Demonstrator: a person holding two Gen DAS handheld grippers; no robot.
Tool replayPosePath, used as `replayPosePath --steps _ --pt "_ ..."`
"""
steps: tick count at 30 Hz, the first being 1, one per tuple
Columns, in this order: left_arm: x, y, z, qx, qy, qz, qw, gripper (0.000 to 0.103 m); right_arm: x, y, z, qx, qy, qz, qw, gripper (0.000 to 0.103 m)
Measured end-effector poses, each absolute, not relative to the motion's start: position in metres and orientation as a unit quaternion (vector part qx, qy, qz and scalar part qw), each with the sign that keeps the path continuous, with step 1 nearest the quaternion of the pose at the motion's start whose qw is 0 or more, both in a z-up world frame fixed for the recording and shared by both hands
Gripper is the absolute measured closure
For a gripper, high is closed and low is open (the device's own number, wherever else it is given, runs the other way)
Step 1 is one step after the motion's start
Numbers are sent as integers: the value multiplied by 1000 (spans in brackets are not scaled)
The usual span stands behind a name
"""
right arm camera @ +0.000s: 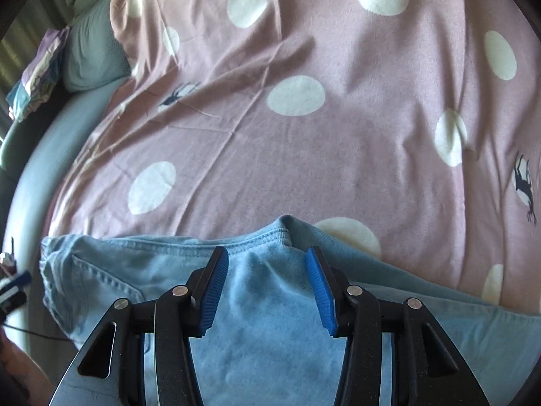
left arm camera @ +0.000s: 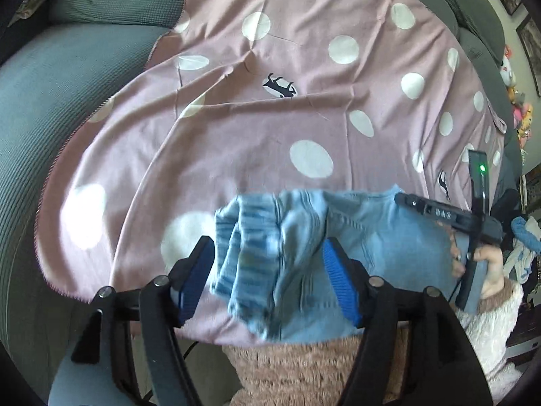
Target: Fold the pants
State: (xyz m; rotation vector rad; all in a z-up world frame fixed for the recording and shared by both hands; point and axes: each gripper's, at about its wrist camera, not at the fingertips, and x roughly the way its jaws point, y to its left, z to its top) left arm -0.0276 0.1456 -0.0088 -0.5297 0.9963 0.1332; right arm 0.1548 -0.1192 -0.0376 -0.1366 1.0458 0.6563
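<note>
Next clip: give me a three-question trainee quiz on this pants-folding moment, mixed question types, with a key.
1. True or false: the light blue jeans lie on a pink sheet with white dots.
2. In the left wrist view, the left gripper has between its open jaws: A) bunched denim B) a pillow C) nothing.
3. Fill in: the right gripper hovers over the jeans with its jaws ____.

Key: 1 true; 2 A; 3 open.

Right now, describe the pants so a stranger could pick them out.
A pink sheet with white dots covers the sofa. At its near edge lie the pants, the only light blue denim there, with stitched seams and a pocket.
</note>
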Motion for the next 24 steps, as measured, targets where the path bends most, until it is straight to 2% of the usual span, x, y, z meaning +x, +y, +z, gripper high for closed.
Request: replayPosePath --steps 3,5,7,8,9,11,12,14,20,24 --pt "-8 151 -26 -256 493 57 830 39 156 -124 -38 -61 492 311 811 55" --pt "-2 153 -37 -261 498 55 825 47 158 -125 -39 -60 492 312 810 55" --pt "-3 158 -45 -286 490 41 822 64 161 -127 -42 -56 495 319 806 55" --pt "-5 161 -48 -302 488 37 818 68 163 -126 -46 -58 500 322 802 55" --pt "-6 163 -50 -306 488 41 817 69 164 -125 -49 -63 501 320 801 56" --pt "-7 162 -50 -293 488 56 820 69 164 -121 -54 -73 497 325 802 81" --pt "-7 161 -50 -292 488 57 821 69 164 -121 -54 -73 493 323 805 87" --pt "-5 158 -48 -283 490 63 822 69 163 -120 -49 -69 482 320 812 94" --pt "5 148 -48 -222 491 98 836 69 177 -113 -44 -59 476 300 825 99" --pt "6 150 -52 -217 493 109 836 61 184 -113 -59 -46 484 292 824 99"
